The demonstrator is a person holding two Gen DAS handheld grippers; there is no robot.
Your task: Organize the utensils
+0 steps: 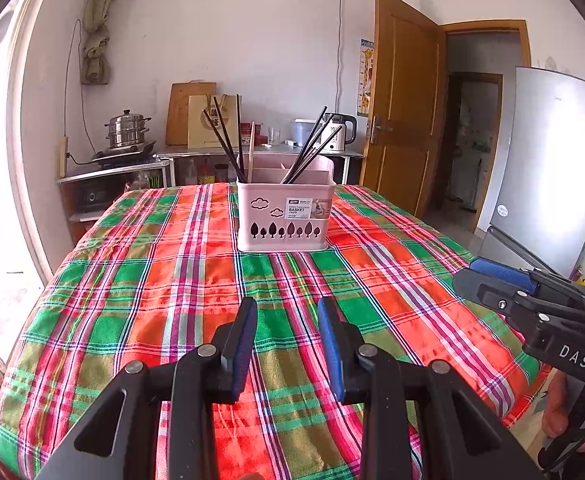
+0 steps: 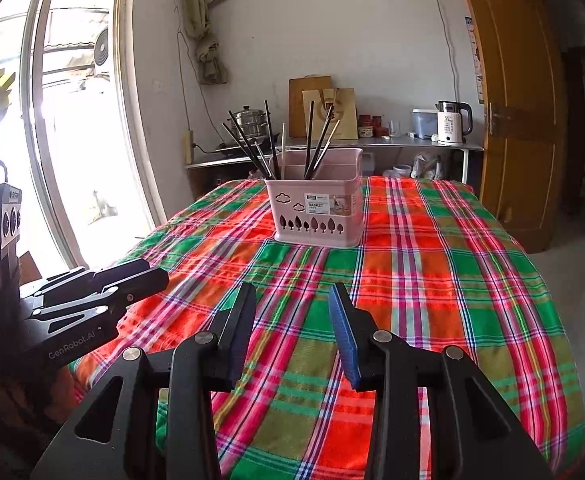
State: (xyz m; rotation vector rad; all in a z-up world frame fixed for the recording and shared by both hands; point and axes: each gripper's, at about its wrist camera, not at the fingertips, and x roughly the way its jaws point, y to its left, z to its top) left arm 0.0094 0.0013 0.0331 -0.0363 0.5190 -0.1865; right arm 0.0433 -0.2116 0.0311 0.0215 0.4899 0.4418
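Note:
A pink plastic utensil basket (image 1: 284, 216) (image 2: 318, 210) stands upright at the far middle of a table under a plaid cloth (image 1: 172, 280) (image 2: 432, 280). Several black chopsticks (image 1: 228, 140) (image 2: 248, 144) and a pale one lean out of its compartments. My left gripper (image 1: 287, 308) hovers over the near part of the cloth, open, nothing between its blue pads. My right gripper (image 2: 294, 294) is likewise open and empty, a little to the right. Each gripper shows at the edge of the other's view: the right gripper (image 1: 476, 276) and the left gripper (image 2: 148, 272).
Behind the table runs a steel counter (image 2: 372, 144) with a steamer pot (image 1: 126, 130), a paper bag (image 1: 212, 124), jars and a white kettle (image 2: 450, 122). A wooden door (image 1: 404, 120) and a silver fridge (image 1: 552, 160) stand at right; a bright window (image 2: 52, 120) at left.

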